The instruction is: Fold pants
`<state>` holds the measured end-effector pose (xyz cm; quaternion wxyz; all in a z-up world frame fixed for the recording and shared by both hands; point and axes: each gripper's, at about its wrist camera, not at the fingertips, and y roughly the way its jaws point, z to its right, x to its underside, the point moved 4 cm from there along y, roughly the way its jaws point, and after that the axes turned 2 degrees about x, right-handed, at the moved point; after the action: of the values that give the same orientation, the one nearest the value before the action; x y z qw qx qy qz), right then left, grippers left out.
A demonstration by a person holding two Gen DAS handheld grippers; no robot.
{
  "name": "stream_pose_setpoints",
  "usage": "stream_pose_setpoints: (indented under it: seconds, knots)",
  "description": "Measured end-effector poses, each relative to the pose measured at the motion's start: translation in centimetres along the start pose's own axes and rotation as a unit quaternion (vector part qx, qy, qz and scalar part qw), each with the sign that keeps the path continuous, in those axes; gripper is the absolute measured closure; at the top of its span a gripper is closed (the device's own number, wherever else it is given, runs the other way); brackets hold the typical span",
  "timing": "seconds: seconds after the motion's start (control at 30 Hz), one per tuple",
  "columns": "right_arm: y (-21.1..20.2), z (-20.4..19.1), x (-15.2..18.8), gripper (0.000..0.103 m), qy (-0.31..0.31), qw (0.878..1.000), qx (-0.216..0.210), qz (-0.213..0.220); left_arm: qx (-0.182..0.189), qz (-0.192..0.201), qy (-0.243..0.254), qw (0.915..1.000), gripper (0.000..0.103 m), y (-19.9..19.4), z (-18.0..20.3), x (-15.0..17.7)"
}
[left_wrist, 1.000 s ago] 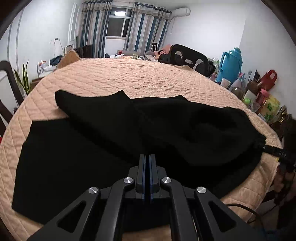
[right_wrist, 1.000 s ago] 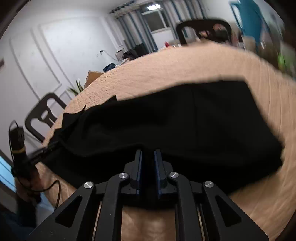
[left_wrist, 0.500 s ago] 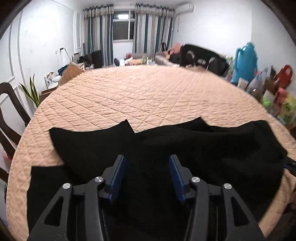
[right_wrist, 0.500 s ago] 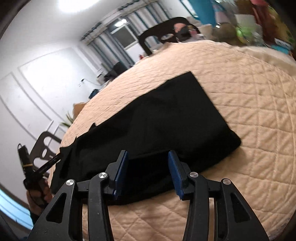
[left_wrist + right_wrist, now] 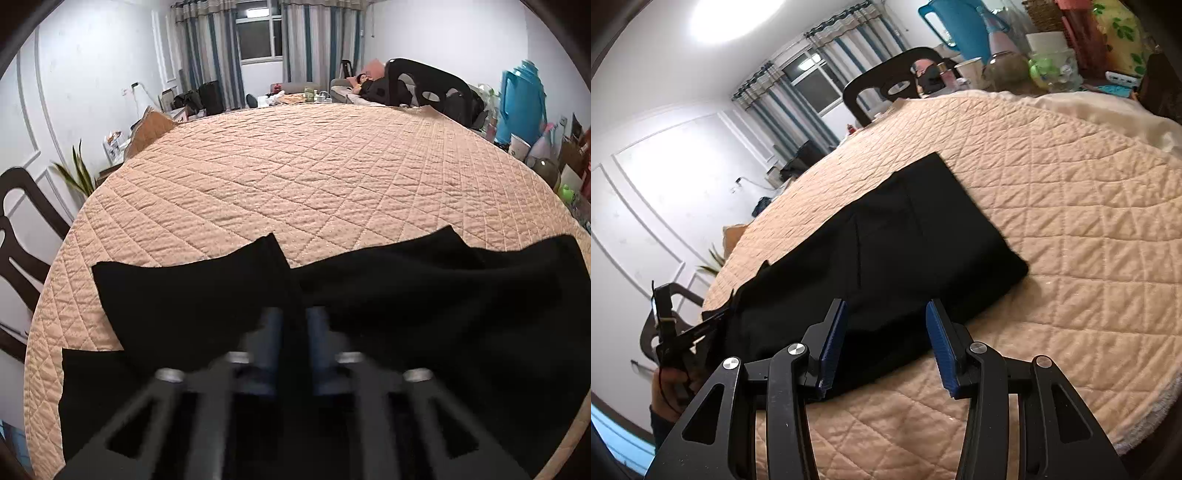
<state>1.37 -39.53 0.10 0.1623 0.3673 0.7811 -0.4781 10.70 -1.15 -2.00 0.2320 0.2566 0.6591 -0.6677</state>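
Black pants (image 5: 424, 317) lie on the round table's peach quilted cover (image 5: 314, 173), one part folded over onto another. My left gripper (image 5: 293, 321) is blurred over the pants; its blue fingers stand a small gap apart, with nothing seen between them. In the right wrist view the pants (image 5: 894, 251) stretch from the far left to a squared end at the right. My right gripper (image 5: 884, 325) is wide open and empty, just above the pants' near edge. The left gripper (image 5: 676, 339) shows at the far left of that view.
Dark chairs stand at the table's left (image 5: 18, 236) and far side (image 5: 424, 85). A blue thermos (image 5: 521, 99), cups and bags crowd a shelf at the right. A plant (image 5: 79, 177) and boxes stand by the left wall.
Both grippers opened and let go of the pants, which now lie on the cover. The left gripper's fingers then narrowed to a small gap. The right gripper drew back and opened wider.
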Motion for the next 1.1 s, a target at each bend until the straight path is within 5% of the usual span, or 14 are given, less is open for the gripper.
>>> stream_pose_setpoints:
  seconds: [0.17, 0.33, 0.63, 0.8, 0.93, 1.1]
  knots:
    - [0.0, 0.2, -0.2, 0.058, 0.006, 1.000, -0.005, 0.000, 0.013, 0.068, -0.056, 0.9960, 0.097, -4.8, -3.0, 1.5]
    - [-0.7, 0.8, -0.5, 0.058, 0.017, 1.000, 0.011, 0.014, 0.013, 0.143, -0.136, 0.9801, 0.097, -11.1, -8.3, 5.9]
    - [-0.2, 1.4, -1.6, 0.058, 0.026, 0.999, 0.024, 0.025, 0.070, 0.123, -0.238, 0.9608, 0.095, -9.7, -12.5, 12.3]
    - [0.0, 1.8, -1.8, 0.058, 0.036, 0.999, 0.018, 0.033, 0.081, 0.122, -0.264, 0.9533, 0.064, -9.5, -13.0, 12.5]
    - [0.0, 2.0, -2.0, 0.058, 0.048, 0.998, 0.017, 0.041, 0.085, 0.117, -0.292, 0.9455, 0.059, -9.5, -13.4, 12.9]
    - [0.2, 1.9, -2.1, 0.058, 0.044, 0.998, 0.023, 0.042, 0.067, 0.117, -0.296, 0.9457, 0.058, -9.3, -13.3, 12.6]
